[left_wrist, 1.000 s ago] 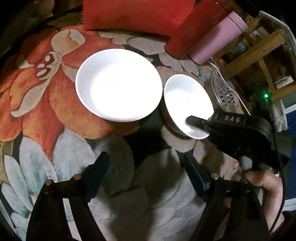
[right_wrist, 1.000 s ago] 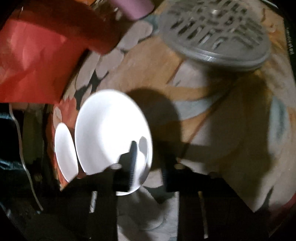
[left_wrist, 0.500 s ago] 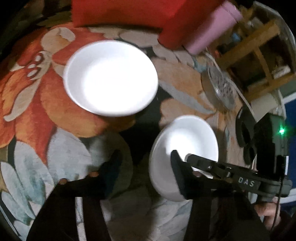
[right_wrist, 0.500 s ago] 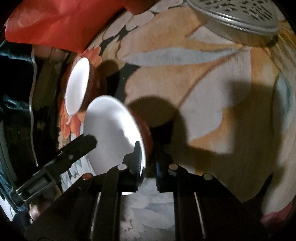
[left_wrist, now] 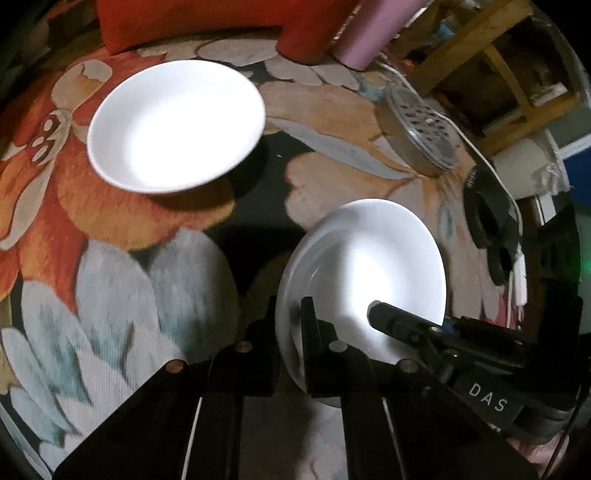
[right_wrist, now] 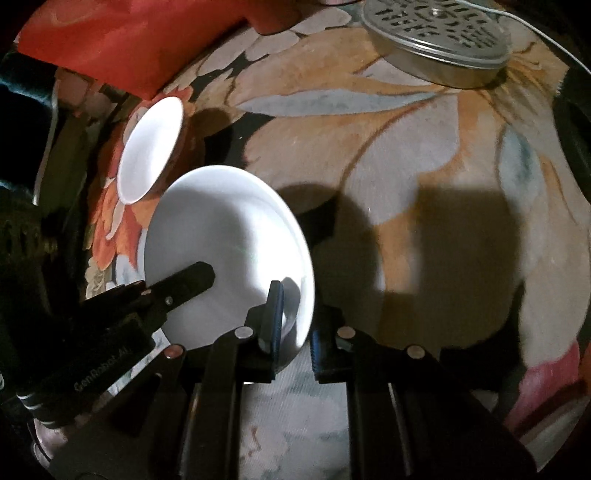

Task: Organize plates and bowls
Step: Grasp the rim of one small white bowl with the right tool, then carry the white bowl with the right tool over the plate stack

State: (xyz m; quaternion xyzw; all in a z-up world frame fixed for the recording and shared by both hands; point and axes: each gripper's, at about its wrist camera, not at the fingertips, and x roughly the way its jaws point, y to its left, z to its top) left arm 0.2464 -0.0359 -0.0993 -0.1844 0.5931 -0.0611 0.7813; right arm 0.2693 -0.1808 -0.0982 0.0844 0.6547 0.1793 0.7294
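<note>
A small white bowl (left_wrist: 369,258) is held above the flowered tablecloth by both grippers. My left gripper (left_wrist: 290,332) is shut on the bowl's left rim, one finger inside and one outside. My right gripper (right_wrist: 297,325) is shut on the opposite rim of the same bowl (right_wrist: 229,236). Each gripper shows in the other's view, my right one in the left wrist view (left_wrist: 406,321) and my left one in the right wrist view (right_wrist: 184,284). A larger white bowl (left_wrist: 177,125) rests on the cloth to the far left; it also shows in the right wrist view (right_wrist: 151,147).
A perforated metal lid (left_wrist: 421,129) lies at the far right, also in the right wrist view (right_wrist: 439,40). A red bag (left_wrist: 207,18), a red cylinder and a pink cup (left_wrist: 373,33) stand at the back. A black object (left_wrist: 491,225) lies at the table's right edge.
The right gripper carried the small bowl from beside the large bowl toward the near side. The left gripper has closed on its other rim, so both hold it now.
</note>
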